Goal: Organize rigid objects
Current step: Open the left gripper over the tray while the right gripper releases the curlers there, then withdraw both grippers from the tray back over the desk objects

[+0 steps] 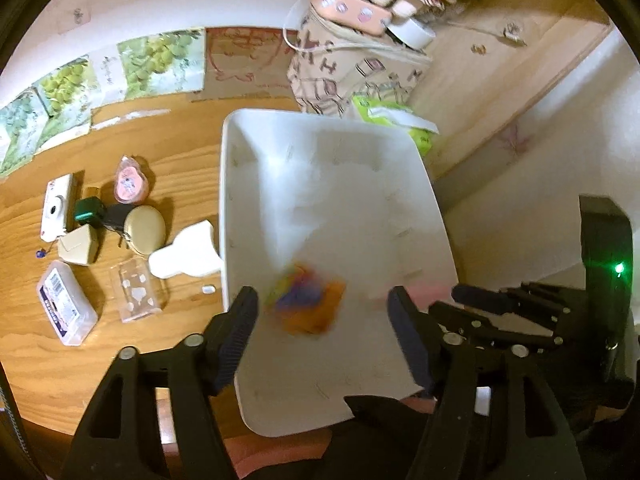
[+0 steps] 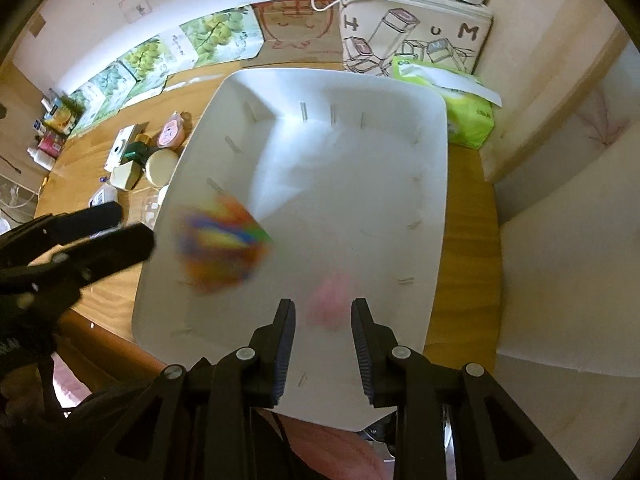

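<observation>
Two grippers hang over a wooden tabletop (image 1: 192,152) where a large white tray (image 2: 434,184) takes up most of both views. Behind it stands a beige printed bag (image 2: 416,36); only the right wrist view shows its letters clearly: "H", "U", "M". A green tissue pack (image 2: 468,112) lies beside the bag.

Inside the tray, a multicoloured cube (image 2: 222,244) is smeared by motion blur, so its faces cannot be read. A pink object (image 2: 330,300), also blurred, lies in the tray near the right gripper.

The left gripper (image 1: 320,340) has its jaws spread wide above the cube, pads clear of it. The right gripper (image 2: 323,344) has jaws narrowly parted, nothing pressed between them.

Only the left wrist view shows the clutter left of the tray well: a white camera (image 1: 58,206), a clear barcoded case (image 1: 66,308), a pink heart-shaped container (image 1: 131,180) and a beige round case (image 1: 145,230).
</observation>
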A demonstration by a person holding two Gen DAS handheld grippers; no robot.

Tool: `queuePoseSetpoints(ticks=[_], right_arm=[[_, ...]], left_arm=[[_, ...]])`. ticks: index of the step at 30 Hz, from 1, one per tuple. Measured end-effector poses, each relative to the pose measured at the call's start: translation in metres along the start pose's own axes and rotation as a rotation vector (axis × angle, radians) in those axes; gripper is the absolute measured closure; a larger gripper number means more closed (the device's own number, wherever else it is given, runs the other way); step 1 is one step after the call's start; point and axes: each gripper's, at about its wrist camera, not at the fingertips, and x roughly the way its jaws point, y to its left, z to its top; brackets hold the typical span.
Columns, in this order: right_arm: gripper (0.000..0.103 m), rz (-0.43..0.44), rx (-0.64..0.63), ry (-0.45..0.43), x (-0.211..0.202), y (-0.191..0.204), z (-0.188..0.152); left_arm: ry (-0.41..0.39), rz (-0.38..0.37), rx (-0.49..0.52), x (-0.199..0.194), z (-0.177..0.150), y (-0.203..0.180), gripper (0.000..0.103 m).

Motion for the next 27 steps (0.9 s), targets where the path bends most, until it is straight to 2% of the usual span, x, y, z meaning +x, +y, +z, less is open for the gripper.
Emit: queuePoseSetpoints(ticks=[2, 6, 12, 19, 24, 27], right_arm=[[0.072, -0.001, 0.012, -0.003, 0.000, -0.002, -0.001], [0.055, 0.004, 0.025, -0.010, 0.000, 0.000, -0.002], [0.046, 0.024, 0.037, -0.021, 0.001, 0.012, -0.003], [0.044, 0.065, 0.075, -0.057, 0.002, 0.040, 0.004], [0.037, 0.096, 0.069, -0.094, -0.001, 0.075, 0.008], [0.037, 0.117, 0.060, -0.118, -0.002, 0.097, 0.013]], left_arm=[[-0.020, 0.007, -0.012, -0.003, 0.000, 0.004, 0.025], [-0.039, 0.018, -0.050, -0.007, 0.000, 0.016, 0.025], [-0.073, 0.032, -0.069, -0.018, -0.006, 0.036, 0.025], [-0.092, 0.061, -0.073, -0.042, -0.013, 0.072, 0.025], [-0.104, 0.074, -0.080, -0.061, -0.016, 0.101, 0.025], [-0.120, 0.086, -0.070, -0.073, -0.017, 0.117, 0.025]])
